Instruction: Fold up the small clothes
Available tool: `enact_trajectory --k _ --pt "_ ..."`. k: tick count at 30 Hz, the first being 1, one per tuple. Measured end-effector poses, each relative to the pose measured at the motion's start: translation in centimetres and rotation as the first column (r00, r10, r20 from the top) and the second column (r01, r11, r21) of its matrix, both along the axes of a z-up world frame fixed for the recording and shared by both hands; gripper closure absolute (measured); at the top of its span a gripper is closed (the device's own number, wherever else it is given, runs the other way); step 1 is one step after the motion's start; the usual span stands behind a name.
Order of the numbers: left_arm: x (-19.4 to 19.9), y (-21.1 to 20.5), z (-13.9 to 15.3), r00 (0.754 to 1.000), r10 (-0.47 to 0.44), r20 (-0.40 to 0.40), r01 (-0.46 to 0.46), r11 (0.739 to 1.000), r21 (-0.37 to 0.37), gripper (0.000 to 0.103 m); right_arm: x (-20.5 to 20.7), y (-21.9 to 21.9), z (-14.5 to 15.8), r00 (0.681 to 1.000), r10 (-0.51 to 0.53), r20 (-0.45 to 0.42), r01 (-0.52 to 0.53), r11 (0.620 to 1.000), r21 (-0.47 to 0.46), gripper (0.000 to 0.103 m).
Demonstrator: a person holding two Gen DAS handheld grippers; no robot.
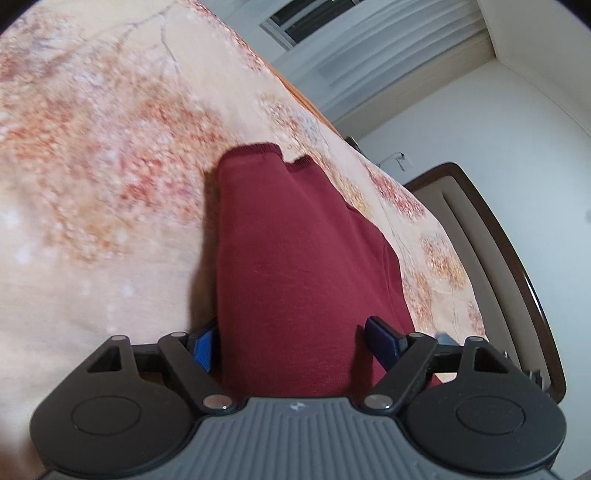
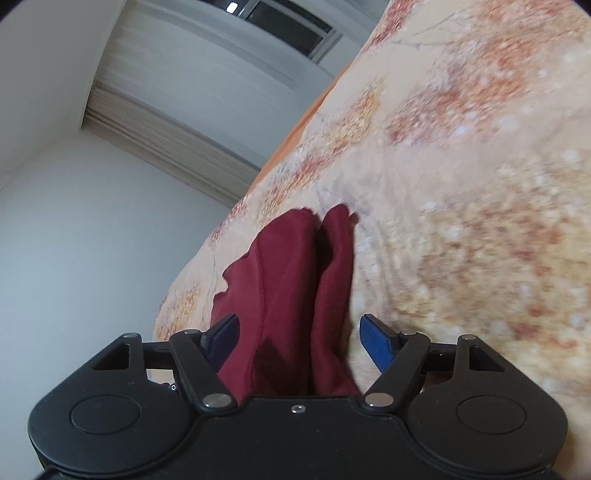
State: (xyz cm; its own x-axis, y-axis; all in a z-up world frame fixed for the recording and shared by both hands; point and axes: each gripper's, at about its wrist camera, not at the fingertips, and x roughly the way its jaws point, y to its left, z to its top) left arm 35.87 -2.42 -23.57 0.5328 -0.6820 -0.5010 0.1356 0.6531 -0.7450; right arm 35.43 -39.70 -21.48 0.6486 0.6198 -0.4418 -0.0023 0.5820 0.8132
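On the bed [image 1: 110, 184], red garment [image 1: 295, 258] lies folded lengthwise between both spread grippers: left gripper [image 1: 291, 341], right gripper [image 2: 297, 341]. I judge release step; next, regrip ends for cross-fold.

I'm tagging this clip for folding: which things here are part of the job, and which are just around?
Job: red garment, left claw, right claw.
Around: flowered bedspread, window, headboard, white wall.
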Motion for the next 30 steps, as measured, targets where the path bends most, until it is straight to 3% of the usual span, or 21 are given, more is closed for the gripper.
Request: enact_trajectory --k 2,5,7,9,14,21,30 --pt "0.1 -0.1 -0.2 1.0 0.0 -0.003 0.0 1.0 -0.022 0.019 0.8 1.2 -0.3 0.999 0.038 -0.021 -0.038 0.999 -0.007 0.03" --pt "-0.1 0.2 -0.2 1.0 0.005 -0.007 -0.005 0.999 -0.039 0.023 1.0 2.2 -0.4 0.997 0.068 -0.03 -0.069 0.997 -0.03 0.055" --pt "-0.2 0.5 -0.1 1.0 0.019 -0.013 -0.019 0.999 -0.025 0.04 0.7 1.6 -0.5 0.998 0.057 -0.024 -0.057 0.998 -0.01 0.068" --pt "-0.3 0.9 0.0 1.0 0.025 -0.01 -0.025 0.999 -0.033 0.048 0.3 1.2 -0.5 0.999 0.05 -0.018 -0.05 0.999 0.007 0.073" --pt "-0.9 0.5 1.5 0.998 0.042 0.038 -0.042 0.999 -0.013 0.064 -0.5 2.0 1.7 0.998 0.048 0.039 -0.046 0.998 -0.036 0.077" --pt "-3.6 1.0 4.7 0.997 0.05 0.065 -0.051 0.998 0.024 0.065 -2.9 2.7 4.8 0.995 0.07 0.069 -0.066 0.996 -0.065 0.077" --pt "-10.9 3.6 9.3 0.992 0.062 0.113 -0.068 0.996 0.05 0.065 -9.3 5.7 8.6 0.987 0.118 0.111 -0.11 0.991 -0.077 0.077"
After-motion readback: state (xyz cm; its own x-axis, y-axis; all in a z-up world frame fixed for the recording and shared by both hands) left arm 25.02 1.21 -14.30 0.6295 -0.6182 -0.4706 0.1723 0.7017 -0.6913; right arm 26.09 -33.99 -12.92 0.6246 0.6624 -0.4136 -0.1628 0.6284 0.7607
